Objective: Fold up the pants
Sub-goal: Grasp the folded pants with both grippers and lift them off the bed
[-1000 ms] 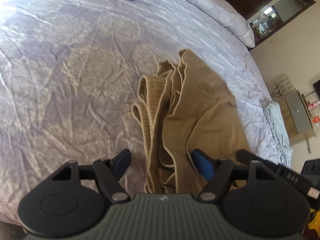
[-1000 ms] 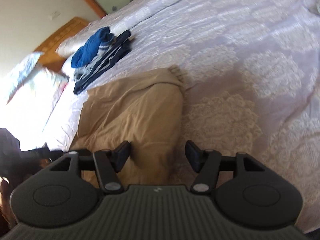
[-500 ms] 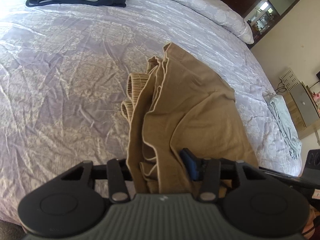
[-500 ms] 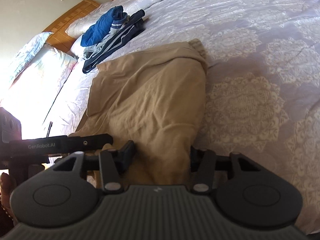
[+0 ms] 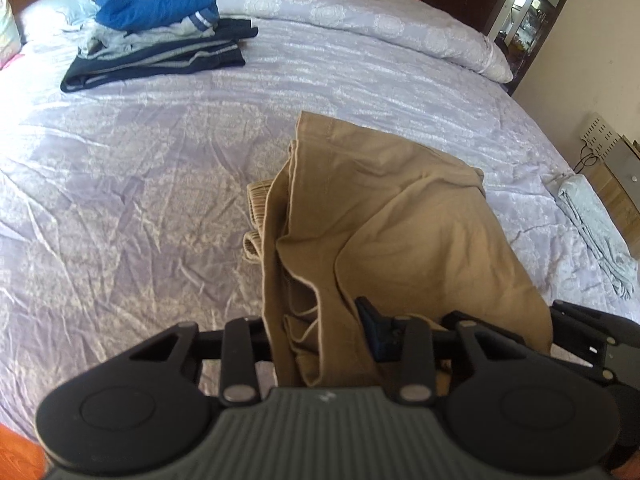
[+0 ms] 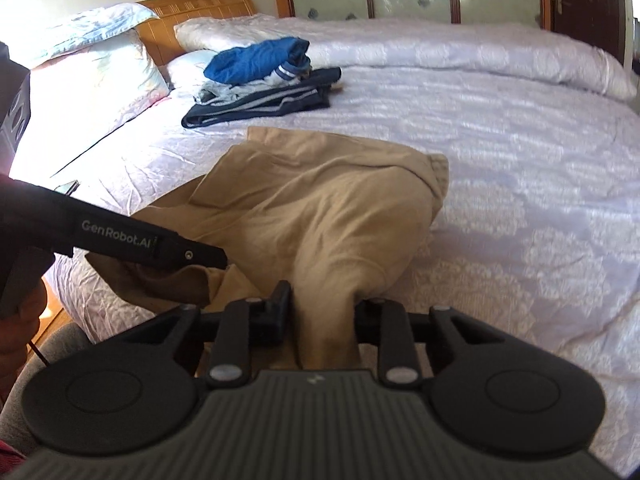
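Observation:
Tan pants lie bunched on the lilac bedspread, with a ribbed waistband showing at their left edge. My left gripper is shut on the near layers of the pants and lifts them. In the right wrist view the same pants drape up from the bed. My right gripper is shut on a fold of them. The left gripper's body shows at the left of that view.
A pile of folded clothes, dark navy with blue on top, sits at the far side of the bed. Pillows and a wooden headboard are behind it. A light cloth hangs off the bed's right edge.
Both grippers have closed on the pants and risen, lifting the near edge of the fabric off the bed. Both views now tilt up toward the headboard.

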`<state>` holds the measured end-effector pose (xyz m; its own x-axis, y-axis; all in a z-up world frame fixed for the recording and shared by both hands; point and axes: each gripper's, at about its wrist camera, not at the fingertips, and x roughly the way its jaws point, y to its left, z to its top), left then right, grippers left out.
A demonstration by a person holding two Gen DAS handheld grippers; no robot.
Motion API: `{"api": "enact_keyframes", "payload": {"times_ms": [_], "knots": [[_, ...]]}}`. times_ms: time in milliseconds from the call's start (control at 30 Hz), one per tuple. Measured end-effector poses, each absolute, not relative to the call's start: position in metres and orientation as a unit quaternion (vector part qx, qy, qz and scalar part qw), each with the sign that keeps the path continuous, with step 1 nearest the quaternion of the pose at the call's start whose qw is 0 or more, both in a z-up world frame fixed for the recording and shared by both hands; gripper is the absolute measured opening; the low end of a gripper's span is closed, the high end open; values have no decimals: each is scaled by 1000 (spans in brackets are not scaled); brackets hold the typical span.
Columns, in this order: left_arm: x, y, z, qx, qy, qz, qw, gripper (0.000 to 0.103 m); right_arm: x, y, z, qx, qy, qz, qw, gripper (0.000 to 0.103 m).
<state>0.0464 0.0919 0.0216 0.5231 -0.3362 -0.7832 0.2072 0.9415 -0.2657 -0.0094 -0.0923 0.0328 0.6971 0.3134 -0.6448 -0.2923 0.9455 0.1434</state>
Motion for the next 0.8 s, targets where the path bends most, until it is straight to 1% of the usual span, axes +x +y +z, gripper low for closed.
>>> {"api": "enact_keyframes", "payload": {"times_ms": [267,633,800], "knots": [[44,95,37,-68,443,-155,880,34,-10,-86,45,3,322,162,933,28],[43,101,41,-69,439,-155,882,34,-13,-80,48,-4,314,162,936,28],[45,101,33,-71,450,-157,876,34,-12,-79,45,-5,322,161,933,28]]}}
